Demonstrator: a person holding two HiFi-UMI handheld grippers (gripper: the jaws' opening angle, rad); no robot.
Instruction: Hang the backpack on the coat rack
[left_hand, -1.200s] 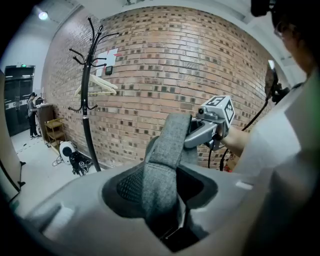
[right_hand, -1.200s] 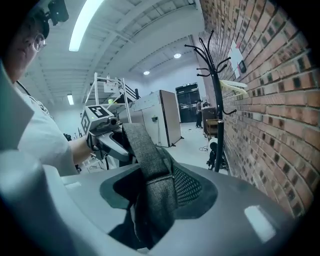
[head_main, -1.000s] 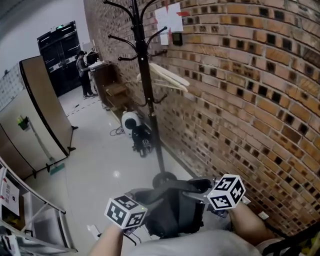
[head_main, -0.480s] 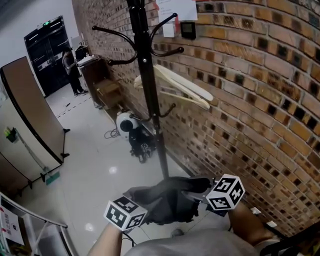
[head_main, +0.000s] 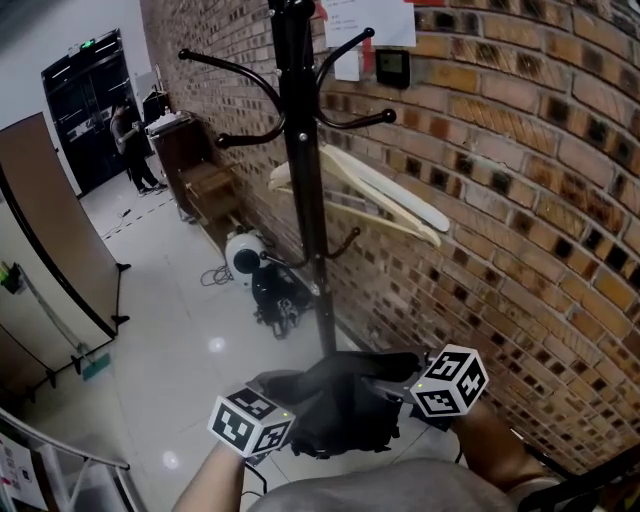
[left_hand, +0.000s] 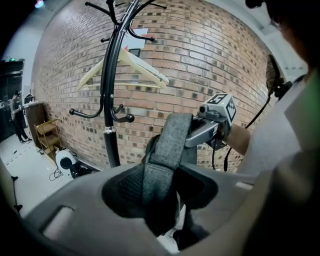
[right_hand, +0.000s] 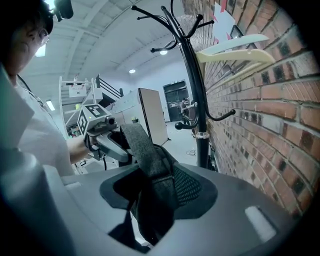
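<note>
Left tool, right tool grip backpack slung between.

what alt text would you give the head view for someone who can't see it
Two handheld grippers, the left gripper and the right gripper, hold a dark grey backpack in front of a black coat rack that stands by a brick wall. Pale hangers hang from the rack.
</note>
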